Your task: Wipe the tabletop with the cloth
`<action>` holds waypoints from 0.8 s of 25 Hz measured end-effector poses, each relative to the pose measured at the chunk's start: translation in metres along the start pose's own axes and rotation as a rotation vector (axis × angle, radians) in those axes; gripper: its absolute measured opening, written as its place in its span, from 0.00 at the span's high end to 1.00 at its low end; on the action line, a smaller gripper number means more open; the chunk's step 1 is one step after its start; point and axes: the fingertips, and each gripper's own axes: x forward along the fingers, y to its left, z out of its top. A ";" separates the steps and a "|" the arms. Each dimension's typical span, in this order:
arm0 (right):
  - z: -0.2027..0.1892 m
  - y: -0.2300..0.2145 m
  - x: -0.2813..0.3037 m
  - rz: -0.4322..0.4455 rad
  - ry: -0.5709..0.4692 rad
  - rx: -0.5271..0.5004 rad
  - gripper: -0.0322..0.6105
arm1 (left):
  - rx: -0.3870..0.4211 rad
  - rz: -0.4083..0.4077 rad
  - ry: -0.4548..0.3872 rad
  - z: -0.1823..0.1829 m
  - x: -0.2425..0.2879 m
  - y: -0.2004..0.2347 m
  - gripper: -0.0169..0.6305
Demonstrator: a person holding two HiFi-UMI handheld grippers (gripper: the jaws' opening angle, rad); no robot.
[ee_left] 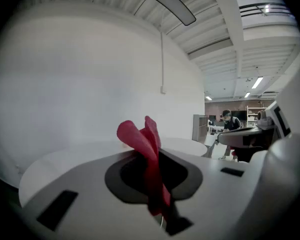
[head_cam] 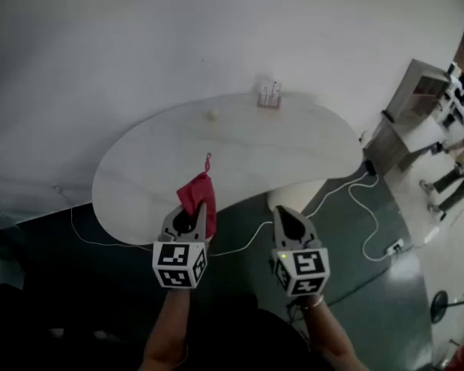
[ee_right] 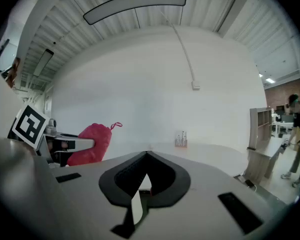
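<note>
Head view: a white, kidney-shaped tabletop (head_cam: 294,153) is seen against a white wall (head_cam: 139,52). A small rack (head_cam: 269,95) of upright items is set at its far edge, and a tiny pale object (head_cam: 212,115), too small to identify, is set nearer the middle. The left gripper (head_cam: 197,209) is held over the near edge of the tabletop with the red cloth (head_cam: 199,195) bunched at its tip; whether the cloth touches the surface cannot be told. The right gripper (head_cam: 283,211) is held just beside it, off the table edge and over the dark floor (head_cam: 356,269), where a white cable (head_cam: 363,215) is trailed. A wooden shelf unit (head_cam: 406,107) is placed at the right. Left gripper view: the jaws are closed on the red cloth, which is pinched between them and folded upward above the tips; the tabletop is spread beyond, and a person (ee_left: 229,121) is seated far off at the right. Right gripper view: the jaws are brought fully together with nothing between them. The cloth is seen at the left in the other gripper, the rack straight ahead on the table, and the shelf unit at the right.
</note>
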 end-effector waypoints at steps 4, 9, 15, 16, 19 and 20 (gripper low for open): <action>-0.005 0.000 -0.002 0.018 0.006 0.019 0.95 | 0.009 -0.001 0.001 0.000 0.002 -0.005 0.91; -0.008 -0.004 -0.002 0.030 0.011 0.018 0.95 | 0.001 0.005 -0.001 0.001 0.007 -0.009 0.91; -0.002 -0.017 -0.002 0.025 -0.018 -0.004 0.95 | 0.010 0.034 -0.008 0.006 0.011 -0.014 0.91; -0.002 -0.019 -0.001 0.026 -0.024 -0.008 0.95 | 0.013 0.040 -0.010 0.007 0.012 -0.014 0.91; -0.002 -0.022 0.004 0.035 -0.027 -0.010 0.95 | 0.022 0.051 -0.010 0.010 0.015 -0.014 0.91; -0.002 -0.022 0.007 0.037 -0.027 -0.007 0.95 | 0.026 0.052 -0.008 0.010 0.018 -0.013 0.91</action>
